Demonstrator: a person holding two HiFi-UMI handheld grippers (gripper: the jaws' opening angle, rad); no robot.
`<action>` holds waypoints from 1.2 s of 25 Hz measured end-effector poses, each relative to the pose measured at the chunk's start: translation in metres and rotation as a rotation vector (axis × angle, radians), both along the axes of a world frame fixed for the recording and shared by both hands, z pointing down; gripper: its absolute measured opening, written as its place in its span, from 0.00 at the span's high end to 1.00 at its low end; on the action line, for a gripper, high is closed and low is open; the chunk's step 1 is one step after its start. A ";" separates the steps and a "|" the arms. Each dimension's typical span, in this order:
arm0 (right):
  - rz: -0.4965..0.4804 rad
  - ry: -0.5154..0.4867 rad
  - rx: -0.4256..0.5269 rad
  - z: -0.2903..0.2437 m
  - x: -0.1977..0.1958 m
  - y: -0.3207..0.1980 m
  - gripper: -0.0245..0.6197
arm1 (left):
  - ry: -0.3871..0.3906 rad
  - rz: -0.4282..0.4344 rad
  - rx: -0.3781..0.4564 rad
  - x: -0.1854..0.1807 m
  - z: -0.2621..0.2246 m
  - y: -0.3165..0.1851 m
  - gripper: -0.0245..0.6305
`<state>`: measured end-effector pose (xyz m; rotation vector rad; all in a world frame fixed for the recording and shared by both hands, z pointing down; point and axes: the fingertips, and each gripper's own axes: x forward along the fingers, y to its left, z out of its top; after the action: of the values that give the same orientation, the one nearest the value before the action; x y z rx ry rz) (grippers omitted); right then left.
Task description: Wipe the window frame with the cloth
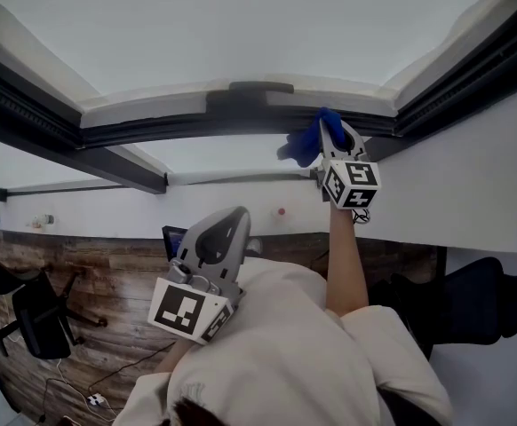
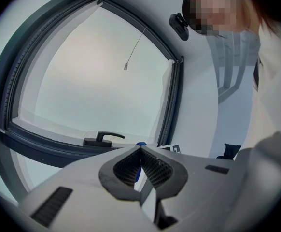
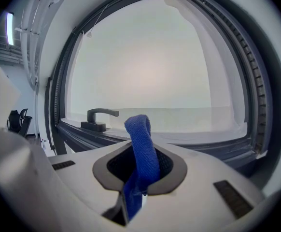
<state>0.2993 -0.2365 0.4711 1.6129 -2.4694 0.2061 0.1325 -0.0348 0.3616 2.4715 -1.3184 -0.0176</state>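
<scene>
The dark window frame (image 1: 178,130) runs across the top of the head view, with its black handle (image 1: 250,88) on the lower rail. My right gripper (image 1: 332,131) is raised to that rail just right of the handle and is shut on a blue cloth (image 1: 305,143). The cloth touches the rail. In the right gripper view the cloth (image 3: 141,146) sticks up between the jaws, in front of the frame (image 3: 217,146) and the handle (image 3: 99,117). My left gripper (image 1: 230,224) is held low near my chest, shut and holding nothing, pointed at the frame (image 2: 34,146).
A white wall band (image 1: 472,185) lies below the window. A black office chair (image 1: 36,313) stands on the wooden floor at the left, and another dark seat (image 1: 485,300) at the right. A pull cord (image 2: 126,65) hangs in front of the glass.
</scene>
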 end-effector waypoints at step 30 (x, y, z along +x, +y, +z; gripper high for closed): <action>0.197 -0.012 -0.007 -0.001 0.093 -0.008 0.88 | -0.003 0.015 -0.009 0.005 0.003 -0.014 0.95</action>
<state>0.3920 -0.2444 0.4703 1.8573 -2.3130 0.2521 0.1376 -0.0492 0.3641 2.4753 -1.2981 -0.0043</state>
